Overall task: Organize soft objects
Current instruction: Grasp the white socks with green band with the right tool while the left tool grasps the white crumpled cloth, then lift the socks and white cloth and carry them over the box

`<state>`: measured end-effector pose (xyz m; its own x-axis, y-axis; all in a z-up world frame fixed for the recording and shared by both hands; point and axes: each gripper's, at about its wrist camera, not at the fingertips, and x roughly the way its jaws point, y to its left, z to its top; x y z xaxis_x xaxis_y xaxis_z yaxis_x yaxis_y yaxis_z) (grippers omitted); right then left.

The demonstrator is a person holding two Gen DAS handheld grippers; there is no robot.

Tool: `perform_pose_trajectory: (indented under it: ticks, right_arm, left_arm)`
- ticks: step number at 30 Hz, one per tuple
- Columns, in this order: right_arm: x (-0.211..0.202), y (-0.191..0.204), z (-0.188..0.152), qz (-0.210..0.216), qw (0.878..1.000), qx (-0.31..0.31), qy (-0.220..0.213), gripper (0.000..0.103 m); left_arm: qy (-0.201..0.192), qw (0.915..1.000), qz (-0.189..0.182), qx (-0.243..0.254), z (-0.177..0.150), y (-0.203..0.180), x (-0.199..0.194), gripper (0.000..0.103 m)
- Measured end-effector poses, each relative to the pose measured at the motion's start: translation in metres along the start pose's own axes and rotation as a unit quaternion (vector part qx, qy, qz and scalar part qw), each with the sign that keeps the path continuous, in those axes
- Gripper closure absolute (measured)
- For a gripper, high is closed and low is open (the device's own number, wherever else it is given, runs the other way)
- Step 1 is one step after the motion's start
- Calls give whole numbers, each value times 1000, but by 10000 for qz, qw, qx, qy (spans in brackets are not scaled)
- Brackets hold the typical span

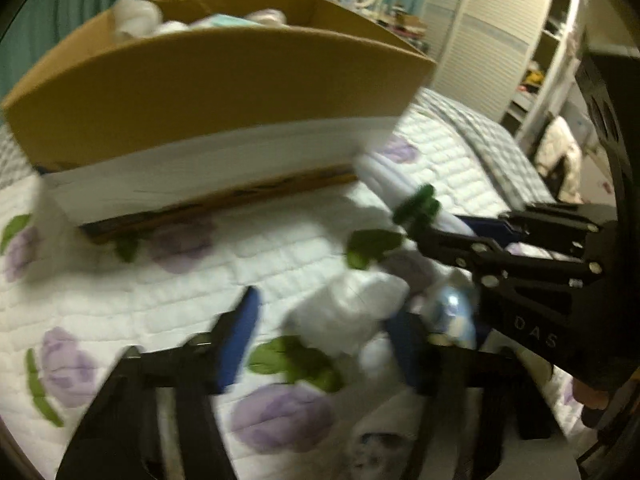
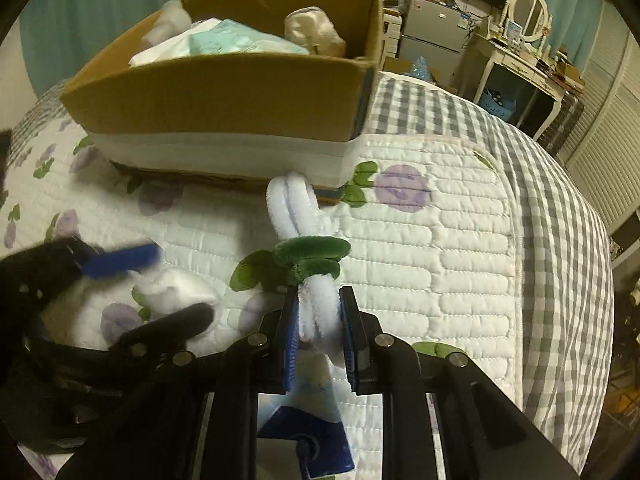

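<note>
Blue pads on the right gripper are pressed in on a white plush bundle, a fuzzy thing of looped strands tied round its middle by a green band; the grip sits at the near end, behind the band, so the looped end juts free toward the box, which looks a sensible hold for carrying it over the wall and dropping it in. The left gripper is spread wide, its jaws on either side of a white fluffy lump lying on the quilt; whether the pads touch it yet cannot be told through the blur, but the straddle reads as a pick being set up. Near that lump lie other pale soft things, too smeared to name. Further out stands the cardboard box, open-topped, resting on the bed just beyond the bundle's tip. Inside it are a white fluffy piece at the far left corner, a mint-green folded cloth on white fabric in the middle, and a beige stuffed shape against the right wall. By my reckoning the sorting is partly done, with these two pieces yet to go in.
</note>
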<state>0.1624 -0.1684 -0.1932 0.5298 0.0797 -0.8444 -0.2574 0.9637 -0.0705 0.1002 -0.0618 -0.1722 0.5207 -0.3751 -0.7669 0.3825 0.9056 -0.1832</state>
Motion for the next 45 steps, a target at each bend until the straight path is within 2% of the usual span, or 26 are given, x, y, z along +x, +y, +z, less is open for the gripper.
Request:
perform_pose_trajectory:
  ticks: [1, 3, 6, 16, 26, 36, 40, 45]
  right_arm:
    - [-1, -1, 0, -20, 10000, 3, -8, 85]
    - [-4, -5, 1, -47, 10000, 48, -41, 85]
    - [-13, -10, -1, -62, 9998, 134, -120, 85]
    - [-59, -9, -1, 30, 9978, 281, -593, 85]
    - [-126, -1, -8, 292, 9922, 400, -1143, 85]
    - [-214, 10, -29, 232, 9795, 501, -1939, 85]
    - [-255, 15, -25, 182, 9717, 437, -2313, 85]
    - [-301, 16, -14, 91, 9587, 407, -2814, 85]
  left_arm:
    - [42, 9999, -42, 98, -1, -5, 2, 66]
    - [17, 9997, 93, 239, -5, -10, 0, 70]
    - [-23, 9998, 113, 177, -5, -8, -6, 76]
    - [-635, 9957, 659, -148, 2, 8, -56, 77]
    - [-1215, 9884, 884, -211, -4, -3, -117, 77]
    - [-1995, 9732, 1125, -209, -6, -19, -211, 77]
    - [-2329, 9657, 1130, -209, 2, -25, -247, 77]
    - [-2635, 9584, 1092, -134, 16, -29, -272, 77]
